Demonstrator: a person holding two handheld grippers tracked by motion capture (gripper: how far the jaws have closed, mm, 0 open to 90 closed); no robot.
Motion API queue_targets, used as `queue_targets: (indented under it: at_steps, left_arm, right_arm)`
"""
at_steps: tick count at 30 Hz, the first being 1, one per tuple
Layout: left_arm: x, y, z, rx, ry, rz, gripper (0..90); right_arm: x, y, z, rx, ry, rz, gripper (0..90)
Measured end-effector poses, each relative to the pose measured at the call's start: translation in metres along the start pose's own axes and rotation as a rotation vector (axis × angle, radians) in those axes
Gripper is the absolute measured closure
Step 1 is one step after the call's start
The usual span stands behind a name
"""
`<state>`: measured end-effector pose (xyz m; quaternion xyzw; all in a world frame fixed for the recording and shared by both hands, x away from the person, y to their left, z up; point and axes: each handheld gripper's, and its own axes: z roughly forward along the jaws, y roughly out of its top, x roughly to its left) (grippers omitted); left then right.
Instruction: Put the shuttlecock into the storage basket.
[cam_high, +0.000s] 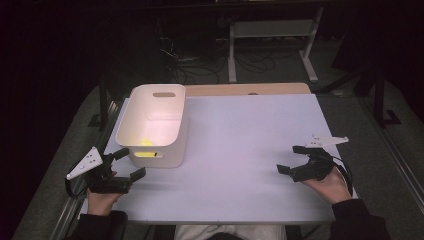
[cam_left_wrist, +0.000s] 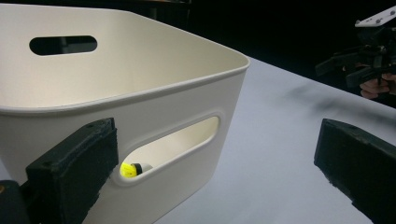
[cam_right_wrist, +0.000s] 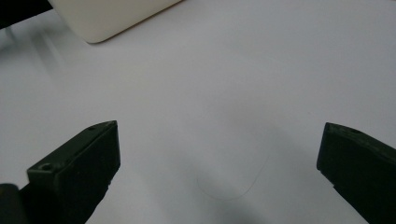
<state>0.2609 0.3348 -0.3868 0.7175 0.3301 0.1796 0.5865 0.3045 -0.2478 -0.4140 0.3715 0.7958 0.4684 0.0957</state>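
Note:
A white plastic bin (cam_high: 156, 122) with slot handles stands at the left of the white table top (cam_high: 240, 145). Something small and yellow (cam_high: 146, 143) lies inside it, and in the left gripper view that yellow object (cam_left_wrist: 130, 169) shows through the near handle slot of the bin (cam_left_wrist: 140, 84). My left gripper (cam_high: 130, 163) rests open just in front of the bin's near left corner, nothing between its jaws. My right gripper (cam_high: 291, 159) sits open at the right of the table, jaws wide over bare surface (cam_right_wrist: 210, 116). The right gripper (cam_left_wrist: 350, 67) also appears far off in the left gripper view.
A wooden strip (cam_high: 250, 89) runs along the table's far edge. Beyond it stand a white frame's legs (cam_high: 310, 55) and cables on a dark floor. A corner of the bin (cam_right_wrist: 107, 18) shows at the top of the right gripper view.

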Motion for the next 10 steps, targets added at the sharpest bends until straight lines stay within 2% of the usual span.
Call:
queue_targets:
  at_steps: [10]
  left_arm:
    - [0.0001,0.0,0.0011,0.004,-0.004,0.0,0.0]
  right_arm:
    - [0.0016,-0.0107,-0.003,0.004,-0.021,-0.011,0.0]
